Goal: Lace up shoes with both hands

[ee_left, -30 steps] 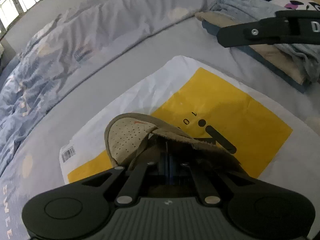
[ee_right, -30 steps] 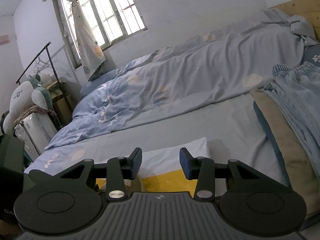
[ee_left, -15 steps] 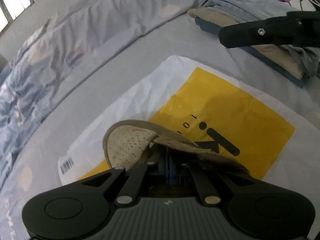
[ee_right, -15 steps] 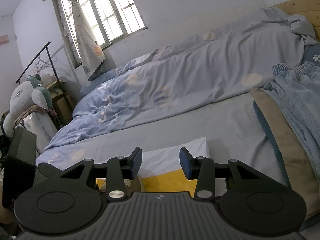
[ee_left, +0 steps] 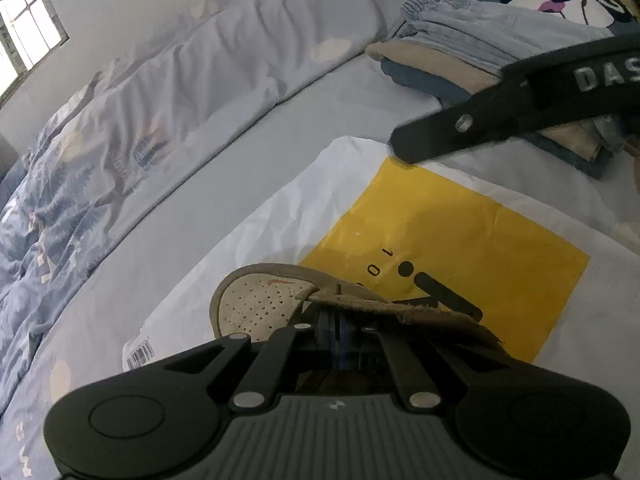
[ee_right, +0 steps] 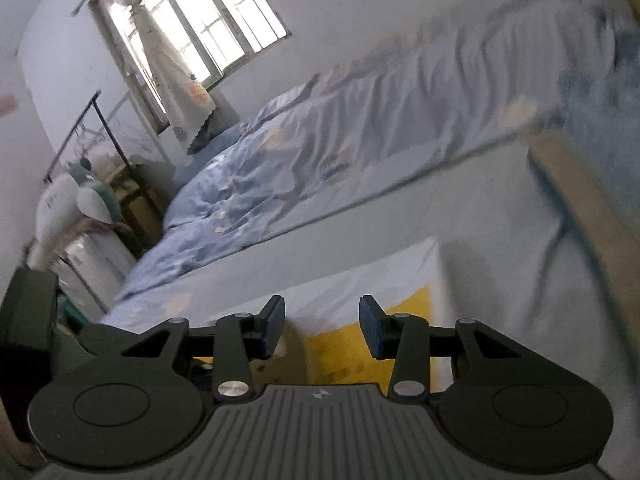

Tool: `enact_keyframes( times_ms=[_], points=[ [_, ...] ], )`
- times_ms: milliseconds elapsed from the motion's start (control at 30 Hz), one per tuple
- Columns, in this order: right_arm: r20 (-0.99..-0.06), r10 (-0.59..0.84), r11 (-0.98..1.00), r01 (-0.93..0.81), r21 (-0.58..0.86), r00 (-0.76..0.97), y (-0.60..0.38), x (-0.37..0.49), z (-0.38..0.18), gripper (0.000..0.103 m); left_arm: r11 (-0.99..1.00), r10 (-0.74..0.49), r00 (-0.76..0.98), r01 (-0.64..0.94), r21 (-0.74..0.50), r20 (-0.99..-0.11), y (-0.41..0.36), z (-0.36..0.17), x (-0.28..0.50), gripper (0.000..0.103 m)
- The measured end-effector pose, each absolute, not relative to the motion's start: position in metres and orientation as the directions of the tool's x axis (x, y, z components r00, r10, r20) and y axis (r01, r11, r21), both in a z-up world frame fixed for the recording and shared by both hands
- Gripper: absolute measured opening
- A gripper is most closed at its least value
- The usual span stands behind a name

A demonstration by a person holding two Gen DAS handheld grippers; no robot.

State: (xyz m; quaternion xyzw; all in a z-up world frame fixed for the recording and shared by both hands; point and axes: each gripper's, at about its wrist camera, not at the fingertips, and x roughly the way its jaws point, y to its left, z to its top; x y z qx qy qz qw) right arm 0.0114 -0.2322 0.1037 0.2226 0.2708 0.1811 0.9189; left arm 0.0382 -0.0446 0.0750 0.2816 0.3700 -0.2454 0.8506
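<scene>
**On the yellow-and-white bag: one shoe, lacing not yet visibly begun**

Item 1. Shoe: tan, perforated toe, brown suede upper. It lay on the yellow-and-white bag, toe over the bag's white border, body over the edge of the yellow panel. The bag itself lay flat on the bed.

Item 2. Left tongs: pressed together at the shoe's upper, under the brown suede flap. Whether they pinched a lace, the flap's edge or nothing could not be told; the tips were hidden in shadow beneath the flap.

Item 3. Right tongs: partly spread, nothing between the blue pads. They hung above the bag's far yellow corner, beyond the shoe's toe. The right wrist view was blurred.

Item 4. Surroundings: folded clothes beyond the bag's far edge; a crumpled duvet well apart from the bag on its other side.

Step in hand, as judged: steadying the shoe by its upper with the left tongs while the right was brought into place. No lace showed in either view.

Next move, as judged: the right tongs would need to come down to the eyelet row beside the left and find a free lace end, closing fully on so thin a thing. The left grip would have to hold firm, since the slick bag could let the shoe slide.
</scene>
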Motion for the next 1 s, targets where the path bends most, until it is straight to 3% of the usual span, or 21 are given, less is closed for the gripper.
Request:
enact_keyframes(
  times_ms=[233, 300, 367, 533, 733, 1000],
  points=[
    [-0.385, 0.603, 0.655, -0.158, 0.739, 0.699, -0.221, 0.039, 0.067, 0.041, 0.722, -0.212, 0.607, 0.625, 0.295, -0.766, -0.046, 0.073, 0.04, 0.0],
    [-0.384, 0.625, 0.619, -0.132, 0.774, 0.68, -0.219, 0.045, 0.057, 0.027, 0.725, -0.214, 0.606, 0.624, 0.292, -0.766, -0.045, 0.073, 0.04, 0.0],
    [-0.386, 0.638, 0.59, -0.101, 0.801, 0.667, -0.218, 0.049, 0.047, 0.026, 0.727, -0.216, 0.607, 0.623, 0.289, -0.765, -0.045, 0.073, 0.04, 0.0],
    [-0.383, 0.643, 0.58, -0.095, 0.809, 0.663, -0.213, 0.053, 0.042, 0.025, 0.73, -0.222, 0.608, 0.622, 0.284, -0.762, -0.045, 0.073, 0.039, 0.0],
    [-0.391, 0.641, 0.6, -0.113, 0.792, 0.66, -0.203, 0.052, 0.039, 0.014, 0.736, -0.226, 0.607, 0.619, 0.275, -0.762, -0.044, 0.072, 0.039, 0.0],
    [-0.373, 0.637, 0.562, -0.075, 0.824, 0.674, -0.203, 0.051, 0.031, 0.009, 0.749, -0.226, 0.609, 0.608, 0.263, -0.76, -0.042, 0.072, 0.038, 0.001]
  ],
)
